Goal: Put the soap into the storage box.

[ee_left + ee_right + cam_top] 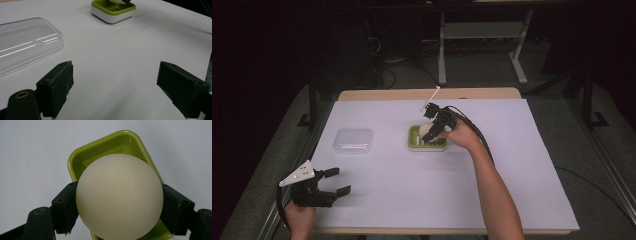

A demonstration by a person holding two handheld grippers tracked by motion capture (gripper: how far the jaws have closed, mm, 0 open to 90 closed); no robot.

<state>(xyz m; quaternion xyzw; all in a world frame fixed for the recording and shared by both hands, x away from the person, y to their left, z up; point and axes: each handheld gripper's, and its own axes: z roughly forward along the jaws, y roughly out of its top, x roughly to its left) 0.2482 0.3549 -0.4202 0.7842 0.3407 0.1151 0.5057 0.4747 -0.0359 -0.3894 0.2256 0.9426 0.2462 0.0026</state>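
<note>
From the high view, the right hand-held gripper (432, 134) covers most of the white ball (427, 130), held over the green tray (413, 141) near the tabletop's (512, 165) middle. The left hand-held gripper (334, 181) rests wide open and empty near the front left corner.

In the left gripper view, the tray (112, 12) is cut off by the top edge; a clear lid (27, 42) lies to one side.

In the right gripper view, both jaws clamp the ball (119, 196), which hides much of the tray (82, 160). The tray's long axis runs diagonally.

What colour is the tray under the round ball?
Lime green inside, with a white base; the tray shows best in the right gripper view, beneath the ball.
</note>
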